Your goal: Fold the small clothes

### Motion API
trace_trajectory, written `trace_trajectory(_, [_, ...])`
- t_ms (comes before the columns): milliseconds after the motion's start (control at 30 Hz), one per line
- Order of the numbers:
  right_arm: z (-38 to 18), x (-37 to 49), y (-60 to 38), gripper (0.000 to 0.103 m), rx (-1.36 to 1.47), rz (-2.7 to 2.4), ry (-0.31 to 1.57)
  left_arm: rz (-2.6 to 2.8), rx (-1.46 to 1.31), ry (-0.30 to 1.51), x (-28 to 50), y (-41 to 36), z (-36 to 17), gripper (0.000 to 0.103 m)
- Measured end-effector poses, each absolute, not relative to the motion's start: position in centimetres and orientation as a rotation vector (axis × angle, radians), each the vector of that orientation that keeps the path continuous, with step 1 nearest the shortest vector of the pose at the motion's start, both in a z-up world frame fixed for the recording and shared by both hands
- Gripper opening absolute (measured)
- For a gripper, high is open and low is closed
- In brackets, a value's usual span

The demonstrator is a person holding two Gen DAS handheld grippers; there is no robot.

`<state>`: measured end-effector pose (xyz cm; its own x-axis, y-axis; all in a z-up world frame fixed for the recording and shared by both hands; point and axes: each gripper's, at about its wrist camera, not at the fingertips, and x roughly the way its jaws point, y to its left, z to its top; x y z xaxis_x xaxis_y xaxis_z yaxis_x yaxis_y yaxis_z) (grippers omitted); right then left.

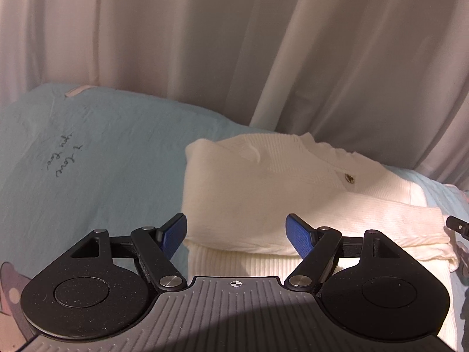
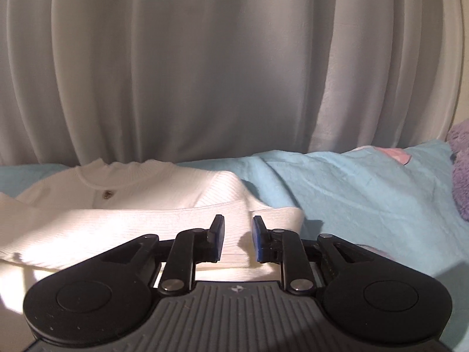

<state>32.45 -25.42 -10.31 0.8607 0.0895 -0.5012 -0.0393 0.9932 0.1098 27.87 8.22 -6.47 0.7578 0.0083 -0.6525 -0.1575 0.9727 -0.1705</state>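
Bedspread (image 1: 102,158) lying pale blue under everything | sweater (image 1: 263,193), white ribbed knit, sitting centre-right of frame, likely handling soft, light, floppy; pinching the folded sleeve edge looks best | left gripper (image 1: 236,231) gaping wide, empty | right gripper (image 2: 238,236) standing narrowly open over the sleeve, gripping nothing

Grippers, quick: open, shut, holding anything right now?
Left gripper: open wide above the white sweater, holding nothing.
Right gripper: open a little over the folded sleeve, holding nothing.
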Motion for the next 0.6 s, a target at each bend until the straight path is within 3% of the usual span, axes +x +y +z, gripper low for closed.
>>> trace_trajectory(167, [-11.9, 34.3, -22.6, 0.02, 0.03, 0.116, 0.619, 0.019, -0.221, 0.698, 30.2, 5.8, -6.9, 0.08])
trace_trajectory(367, [-12.7, 35.3, -20.7, 0.021, -0.152, 0.07, 0.57, -0.007, -0.074, 0.73, 33.7, 2.9, -8.9, 0.079])
trace_trajectory(467, [-12.6, 36.2, -21.4, 0.024, -0.122, 0.071, 0.579, 0.009, -0.025, 0.727, 35.0, 3.1, -9.7, 0.088])
trace_trajectory(600, [-11.3, 35.3, -23.0, 0.024, 0.055, 0.074, 0.639, 0.017, -0.082, 0.749, 34.7, 4.6, -9.1, 0.087])
